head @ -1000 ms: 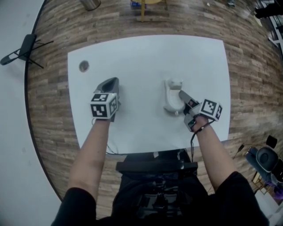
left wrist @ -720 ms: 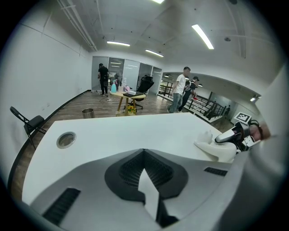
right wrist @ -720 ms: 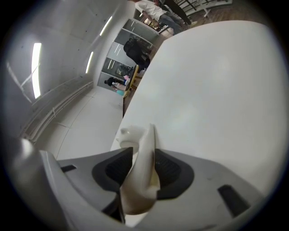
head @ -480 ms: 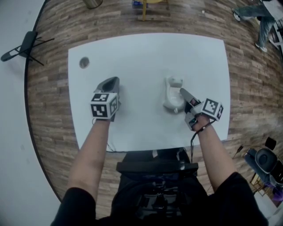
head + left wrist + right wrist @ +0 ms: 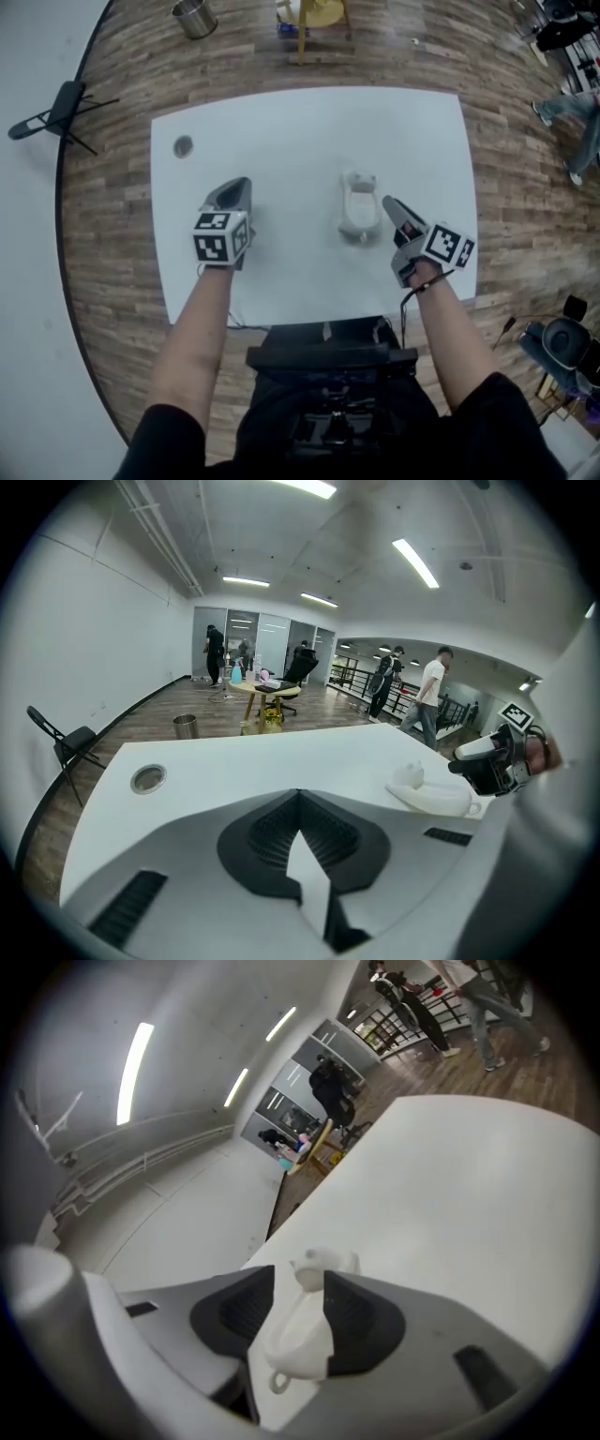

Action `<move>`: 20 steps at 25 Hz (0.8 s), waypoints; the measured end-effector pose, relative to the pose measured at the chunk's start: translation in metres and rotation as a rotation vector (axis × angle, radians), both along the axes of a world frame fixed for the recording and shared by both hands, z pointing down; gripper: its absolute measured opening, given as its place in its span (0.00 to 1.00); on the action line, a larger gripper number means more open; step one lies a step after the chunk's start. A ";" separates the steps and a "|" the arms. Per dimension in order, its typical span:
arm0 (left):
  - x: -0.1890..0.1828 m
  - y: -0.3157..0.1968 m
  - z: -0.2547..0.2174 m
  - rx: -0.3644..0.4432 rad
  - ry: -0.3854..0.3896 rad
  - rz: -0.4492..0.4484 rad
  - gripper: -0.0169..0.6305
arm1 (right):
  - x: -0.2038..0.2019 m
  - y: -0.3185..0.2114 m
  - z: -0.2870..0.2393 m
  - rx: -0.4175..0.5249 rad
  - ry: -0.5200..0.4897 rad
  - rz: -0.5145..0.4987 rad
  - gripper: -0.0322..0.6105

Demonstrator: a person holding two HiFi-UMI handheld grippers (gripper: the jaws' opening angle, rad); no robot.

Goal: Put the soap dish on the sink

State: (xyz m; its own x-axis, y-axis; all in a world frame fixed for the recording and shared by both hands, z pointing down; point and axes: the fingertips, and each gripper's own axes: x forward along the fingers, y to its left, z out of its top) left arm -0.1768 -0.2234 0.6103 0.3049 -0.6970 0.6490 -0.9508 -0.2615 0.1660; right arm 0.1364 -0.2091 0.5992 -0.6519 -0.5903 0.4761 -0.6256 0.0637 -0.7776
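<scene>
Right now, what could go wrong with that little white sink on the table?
The right gripper hovers close beside the small white sink. Its jaws are closing with the sink lined up between them, but not gripped. They might nip or nudge it and slide it across the white table. Also, white on white makes the sink's edges hard to see, so a careless move could bump it.
</scene>
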 end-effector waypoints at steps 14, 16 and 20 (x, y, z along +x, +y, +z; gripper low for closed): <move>0.014 0.028 -0.061 0.084 -0.002 -0.009 0.01 | 0.004 0.021 -0.118 0.483 0.039 -0.103 0.25; 0.013 0.030 -0.069 0.096 0.004 -0.020 0.01 | 0.009 0.020 -0.125 0.520 0.062 -0.098 0.23; 0.007 0.030 -0.086 0.121 0.010 -0.037 0.01 | 0.020 0.013 -0.137 0.554 0.110 -0.075 0.15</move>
